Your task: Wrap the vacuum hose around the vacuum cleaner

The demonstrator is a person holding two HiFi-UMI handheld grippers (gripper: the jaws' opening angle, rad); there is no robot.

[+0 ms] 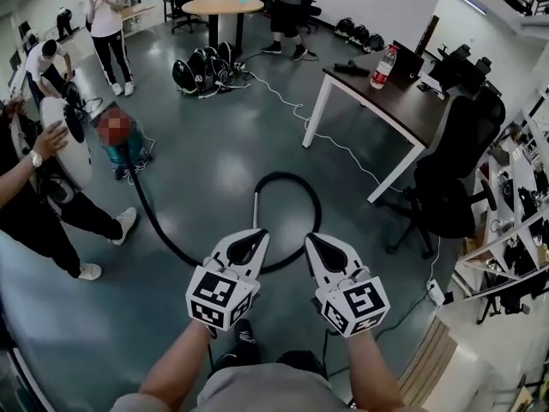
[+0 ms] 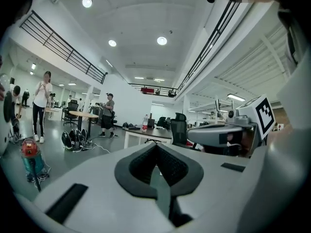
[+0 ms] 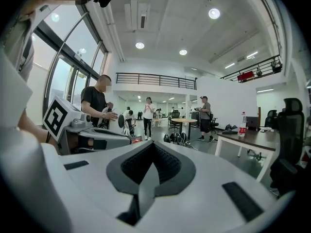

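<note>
The vacuum cleaner point(image 1: 120, 144), a teal canister with a red top, stands on the grey floor at the left; a mosaic patch partly covers it. Its black hose point(image 1: 296, 183) runs along the floor and curls into a loop just ahead of my grippers, ending in a metal wand point(image 1: 256, 209). My left gripper point(image 1: 249, 240) and right gripper point(image 1: 324, 247) are side by side above the near part of the loop, both shut and empty. In the left gripper view the vacuum cleaner point(image 2: 30, 154) sits low at the left, beyond my shut left gripper point(image 2: 156, 165). My right gripper point(image 3: 151, 163) also shows shut.
A dark table point(image 1: 403, 110) with white legs and a bottle point(image 1: 383, 67) stands at the right, a black office chair point(image 1: 455, 170) beside it. A white cable point(image 1: 339, 142) crosses the floor. A person point(image 1: 34, 187) stands at the left. Black helmets point(image 1: 204, 71) lie behind.
</note>
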